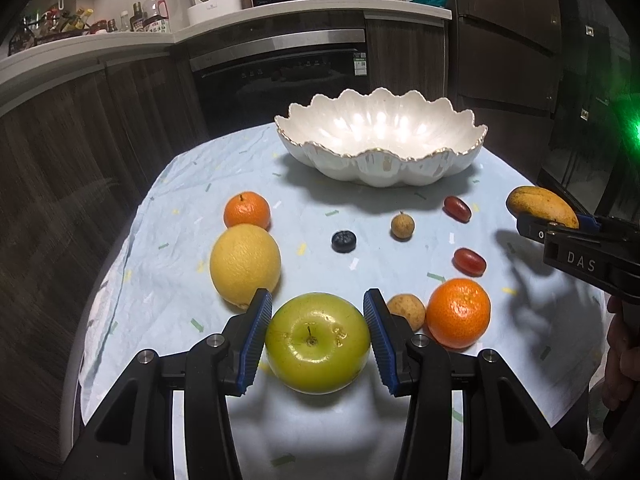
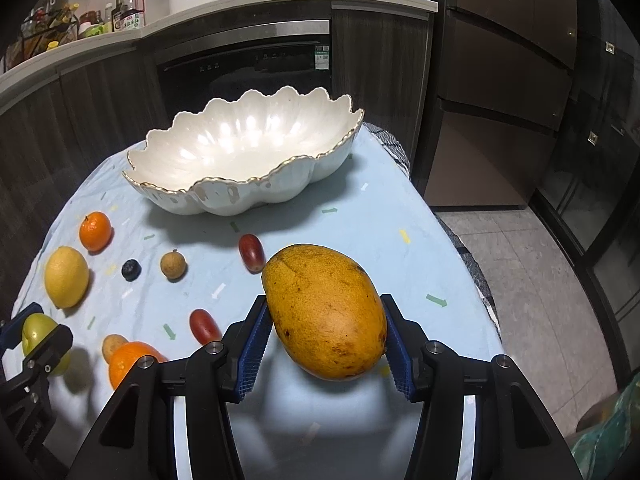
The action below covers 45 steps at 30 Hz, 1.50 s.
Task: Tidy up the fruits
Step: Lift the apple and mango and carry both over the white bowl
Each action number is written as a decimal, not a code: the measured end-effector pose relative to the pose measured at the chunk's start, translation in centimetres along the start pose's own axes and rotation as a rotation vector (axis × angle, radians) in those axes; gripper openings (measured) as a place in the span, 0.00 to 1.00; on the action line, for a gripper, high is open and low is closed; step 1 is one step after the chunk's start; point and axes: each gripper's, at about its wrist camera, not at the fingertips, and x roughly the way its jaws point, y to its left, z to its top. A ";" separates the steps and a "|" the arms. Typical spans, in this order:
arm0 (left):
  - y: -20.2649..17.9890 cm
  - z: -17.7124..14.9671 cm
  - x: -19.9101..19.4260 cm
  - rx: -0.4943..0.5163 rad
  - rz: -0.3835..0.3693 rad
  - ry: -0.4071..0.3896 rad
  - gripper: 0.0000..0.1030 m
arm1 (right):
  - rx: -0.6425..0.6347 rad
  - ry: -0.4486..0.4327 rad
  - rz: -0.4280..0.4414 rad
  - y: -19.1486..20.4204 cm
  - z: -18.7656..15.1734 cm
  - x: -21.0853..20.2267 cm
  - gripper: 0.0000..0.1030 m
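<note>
My left gripper (image 1: 318,294) is shut on a green apple (image 1: 318,342), its blue pads pressing both sides. The apple hangs just above the pale blue tablecloth (image 1: 320,420). My right gripper (image 2: 323,300) is shut on a yellow mango (image 2: 326,312), also held off the cloth. In the left wrist view the mango (image 1: 540,204) shows at the right edge. A white scalloped bowl (image 1: 360,168) with a gold rim stands empty at the far side of the table, seen too from the right as the bowl (image 2: 224,200).
Loose on the cloth lie a small orange (image 1: 247,210), a yellow citrus (image 1: 245,264), a blueberry (image 1: 344,241), a longan (image 1: 402,225), two red grapes (image 1: 457,208) (image 1: 469,261), a bigger orange (image 1: 458,312) and a small brown fruit (image 1: 408,312). Dark kitchen cabinets stand behind.
</note>
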 end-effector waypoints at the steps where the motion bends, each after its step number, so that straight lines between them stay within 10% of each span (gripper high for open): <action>1: 0.1 0.1 0.0 0.000 0.000 -0.003 0.46 | 0.001 -0.002 0.002 0.1 0.1 -0.1 0.53; 45: 1.8 8.1 1.1 0.022 -0.018 -0.104 0.46 | -0.014 -0.112 0.027 2.1 7.1 -0.5 0.53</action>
